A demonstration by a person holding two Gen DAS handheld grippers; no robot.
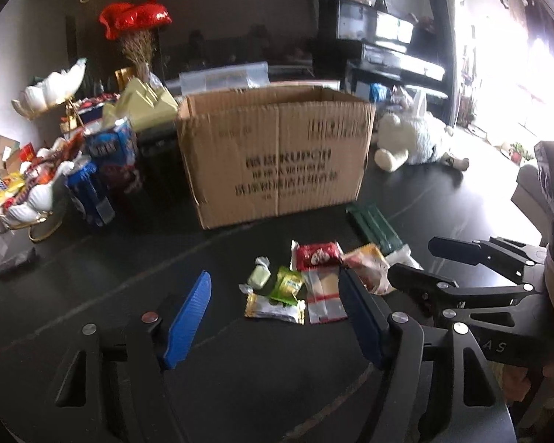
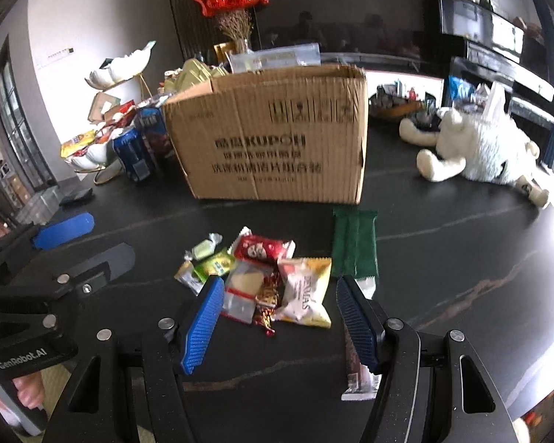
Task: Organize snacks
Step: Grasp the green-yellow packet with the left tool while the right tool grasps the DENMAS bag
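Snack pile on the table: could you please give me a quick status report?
Left gripper and right gripper open, empty. Snack pile loose on table, before cardboard box. Nothing blocking.

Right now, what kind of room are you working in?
Most likely a home living room. A black upright piano stands against the far wall, a white plush rabbit lies on the dark table, and red foil balloons hang behind the cardboard box.
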